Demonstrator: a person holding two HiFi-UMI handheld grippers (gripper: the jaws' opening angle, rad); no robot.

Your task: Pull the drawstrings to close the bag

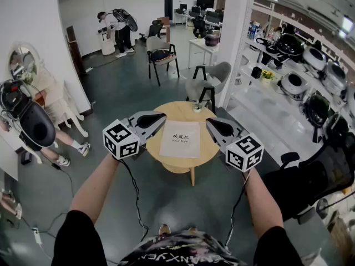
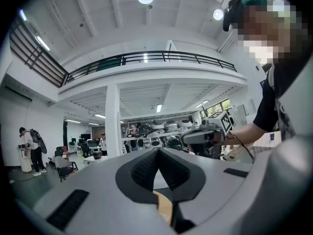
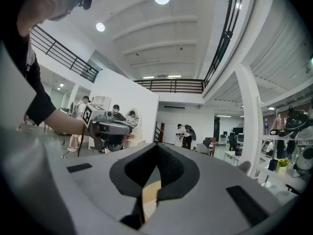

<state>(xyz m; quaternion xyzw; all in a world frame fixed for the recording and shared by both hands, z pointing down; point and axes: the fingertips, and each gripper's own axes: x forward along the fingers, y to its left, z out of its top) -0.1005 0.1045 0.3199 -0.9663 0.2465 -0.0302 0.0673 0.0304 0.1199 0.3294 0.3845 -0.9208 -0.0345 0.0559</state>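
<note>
The left gripper (image 1: 162,116) is held level, its jaws pressed together with nothing between them; in the left gripper view the dark pads (image 2: 142,168) meet along a closed seam. The right gripper (image 1: 211,122) is also level, closed and empty. Their tips angle toward each other but stay well apart, and each gripper shows in the other's view.

Beyond the right gripper and to its right, a white pillar (image 1: 238,32) rises from the floor. White shelving (image 1: 266,115) runs along further to the right, loaded with rounded dark-and-white items too small to identify.

Below and just ahead of both grippers stands a round wooden table (image 1: 178,111), which lies between the two tips as seen from the head view. A grey chair (image 1: 209,77) stands beyond the table's far edge, on the right gripper's side.

The bag (image 1: 181,139) lies flat in the middle of the table. It is a pale square with a line of dark print, sitting lower than both grippers, between them and touched by neither. Its drawstrings cannot be made out.

Each gripper carries a marker cube (image 1: 121,139) at its rear, near the person's hand. A small object (image 1: 196,108) sits at the table's far edge, ahead of the right gripper's tip; what it is cannot be told.
</note>
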